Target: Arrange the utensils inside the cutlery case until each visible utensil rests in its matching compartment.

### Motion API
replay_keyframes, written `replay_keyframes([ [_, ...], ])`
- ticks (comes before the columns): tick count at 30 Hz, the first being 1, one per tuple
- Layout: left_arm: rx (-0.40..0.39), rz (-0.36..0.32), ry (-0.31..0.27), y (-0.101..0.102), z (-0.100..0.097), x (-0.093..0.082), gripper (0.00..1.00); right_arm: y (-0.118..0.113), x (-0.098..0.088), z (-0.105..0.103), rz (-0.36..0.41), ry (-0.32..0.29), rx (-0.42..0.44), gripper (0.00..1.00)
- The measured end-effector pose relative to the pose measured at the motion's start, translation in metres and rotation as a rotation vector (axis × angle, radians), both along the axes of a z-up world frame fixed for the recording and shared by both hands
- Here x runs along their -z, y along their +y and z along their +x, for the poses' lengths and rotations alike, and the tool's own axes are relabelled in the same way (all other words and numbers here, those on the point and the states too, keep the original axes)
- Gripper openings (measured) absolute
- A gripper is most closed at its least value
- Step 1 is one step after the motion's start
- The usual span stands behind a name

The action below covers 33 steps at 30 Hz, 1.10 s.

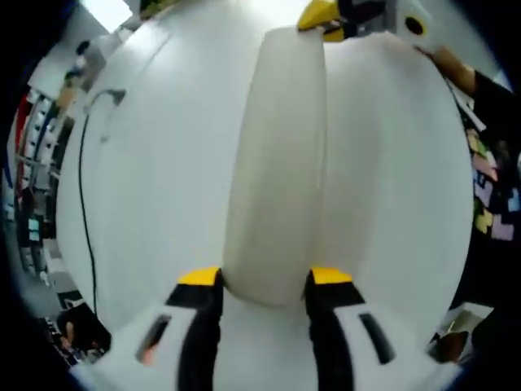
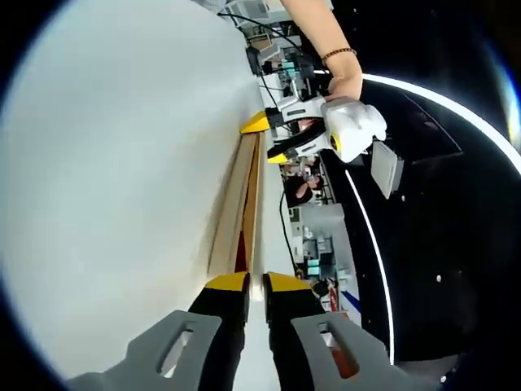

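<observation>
The cutlery case, closed and cream-white, runs up the middle of the left gripper view, its near end clamped between the left gripper. In the right gripper view the case appears edge-on at centre, the right gripper pinching its near edge. White surface lies beneath.

Place: I read this as a lab or workshop.
Evidence: I see a white table, black cable, cluttered equipment shelves.
</observation>
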<state>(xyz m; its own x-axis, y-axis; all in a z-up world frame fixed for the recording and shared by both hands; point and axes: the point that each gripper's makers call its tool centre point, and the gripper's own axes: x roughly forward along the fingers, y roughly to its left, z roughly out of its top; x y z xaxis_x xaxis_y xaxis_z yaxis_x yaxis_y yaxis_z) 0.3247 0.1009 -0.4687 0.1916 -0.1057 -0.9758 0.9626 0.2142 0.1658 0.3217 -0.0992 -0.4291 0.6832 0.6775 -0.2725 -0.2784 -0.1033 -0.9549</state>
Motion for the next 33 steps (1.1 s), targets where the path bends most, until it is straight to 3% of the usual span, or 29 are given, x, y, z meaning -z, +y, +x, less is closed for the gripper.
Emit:
replay_keyframes([
  [1,-0.004,0.006,0.002,0.000,0.000,0.000,0.42,-0.003,0.004,0.000,0.007,0.037,0.015,0.07],
  [8,-0.009,0.041,0.026,0.001,-0.001,0.001,0.42,-0.006,0.001,-0.003,0.037,0.076,0.016,0.06],
  [16,0.015,0.058,0.017,0.000,-0.001,0.001,0.42,-0.008,0.002,-0.010,0.040,0.131,0.007,0.07],
  [20,0.015,0.063,0.016,0.001,-0.001,0.000,0.42,-0.010,0.004,-0.018,0.076,0.225,-0.003,0.09],
  [23,0.017,0.064,0.016,0.001,-0.001,0.000,0.42,-0.012,0.003,-0.019,0.090,0.248,0.001,0.09],
  [25,0.018,0.065,0.015,0.001,0.000,0.000,0.42,-0.012,0.005,-0.024,0.105,0.300,0.002,0.09],
  [28,0.025,0.071,0.005,0.000,-0.001,0.000,0.42,-0.017,0.004,-0.030,0.188,0.425,0.027,0.09],
  [29,0.027,0.076,0.000,0.000,-0.002,0.000,0.42,-0.019,0.001,-0.028,0.231,0.442,0.044,0.10],
  [33,0.054,0.095,-0.009,-0.002,-0.001,-0.001,0.42,-0.021,0.001,-0.025,0.234,0.431,0.060,0.11],
])
